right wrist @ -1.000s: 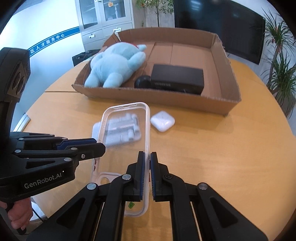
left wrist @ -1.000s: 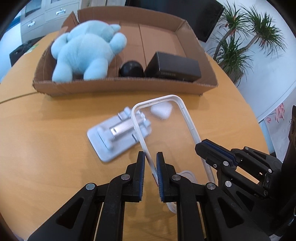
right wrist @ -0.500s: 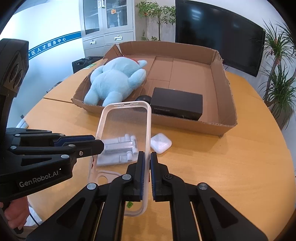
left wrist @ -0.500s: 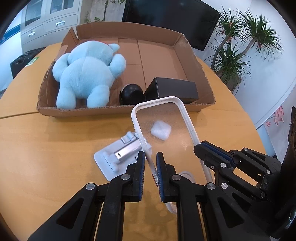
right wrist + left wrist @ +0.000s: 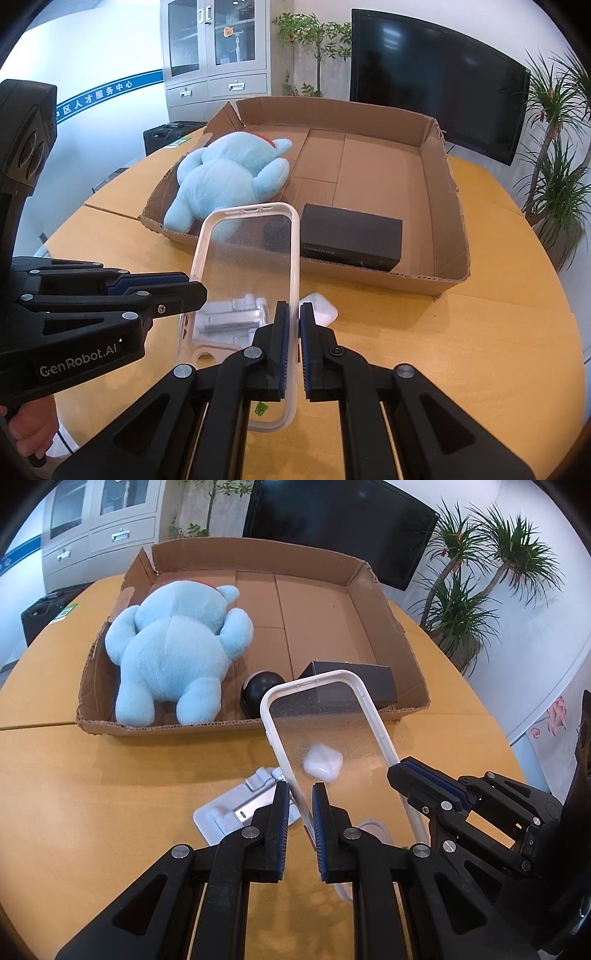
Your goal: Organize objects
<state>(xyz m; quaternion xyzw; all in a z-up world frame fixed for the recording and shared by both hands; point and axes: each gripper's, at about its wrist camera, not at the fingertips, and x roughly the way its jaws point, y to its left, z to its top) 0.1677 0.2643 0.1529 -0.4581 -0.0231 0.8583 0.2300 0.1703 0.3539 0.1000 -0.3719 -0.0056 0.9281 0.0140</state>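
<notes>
clamped on opposite long edges by the left tool (image 5: 299, 805) and right tool (image 5: 291, 325), the phone case (image 5: 251, 266) should be kept level until lowered into the box (image 5: 456, 206) beside the black carton (image 5: 351, 236).

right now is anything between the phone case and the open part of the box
Only the box's low front wall. Both grippers, left and right, hold the phone case up above the table. The bare floor behind the black box, right of the plush toy, looks free.

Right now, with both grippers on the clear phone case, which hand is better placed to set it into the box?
Neither clearly: left gripper and right gripper each pinch a long edge of the phone case, which hangs just short of the cardboard box.
</notes>
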